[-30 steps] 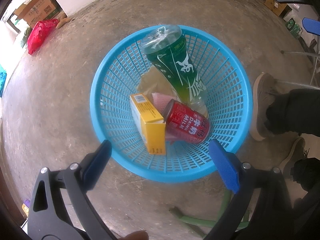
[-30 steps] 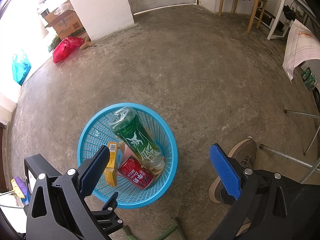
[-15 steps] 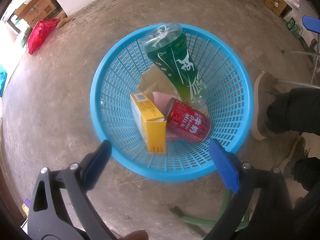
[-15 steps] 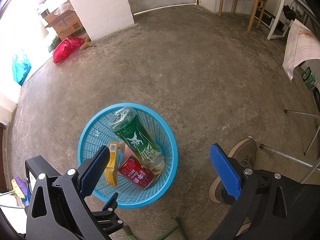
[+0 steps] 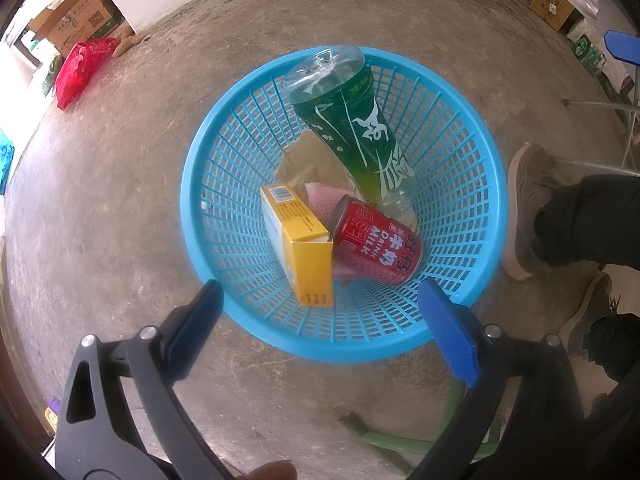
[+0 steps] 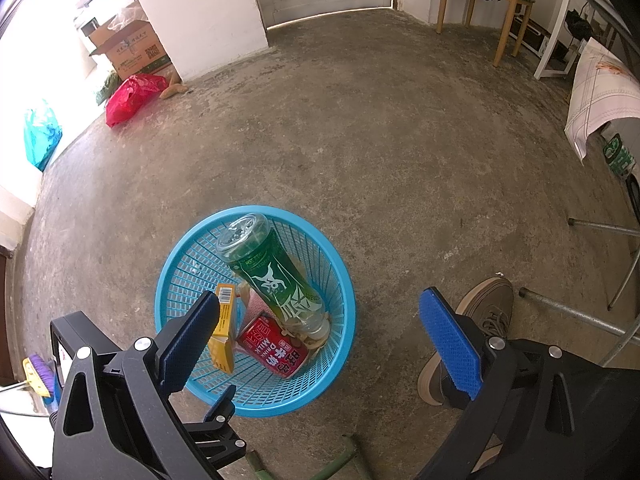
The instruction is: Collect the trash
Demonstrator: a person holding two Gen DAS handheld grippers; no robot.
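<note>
Blue mesh is filling the view under my left gripper [image 5: 320, 312]: I am holding it over the near rim of the basket [image 5: 248, 92], jaws spread wide and carrying nothing. My right gripper [image 6: 320, 332] is hovering higher and off to the side, equally wide and empty, with the same basket [image 6: 336, 264] below it.

The trash is lying inside already. A green bottle [image 5: 352, 128] is leaning base-up against the far wall, its neck buried at the bottom. A red milk can [image 5: 376, 248] is lying on its side against the bottle's lower end, a yellow carton [image 5: 304, 248] is touching the can on its left, and crumpled brown paper [image 5: 304, 160] with a pink scrap [image 5: 320, 204] is sitting underneath.

Judging by the bare concrete floor [image 6: 360, 120], the gathering looks nearly finished, so I am probably either checking the load or getting ready to lift the basket. For a lift, I would be closing on the rim squarely and raising it level, since the tall bottle could tip out.

Around me, a red bag [image 6: 132, 96] and a cardboard box [image 6: 128, 48] are sitting by the white wall, well apart from the basket; whether they count as trash I cannot tell. My own shoe [image 6: 476, 320] is standing near the basket's right side, and a green bar [image 5: 404, 440] is lying on the floor just below my grippers, both things to be stepping around.
</note>
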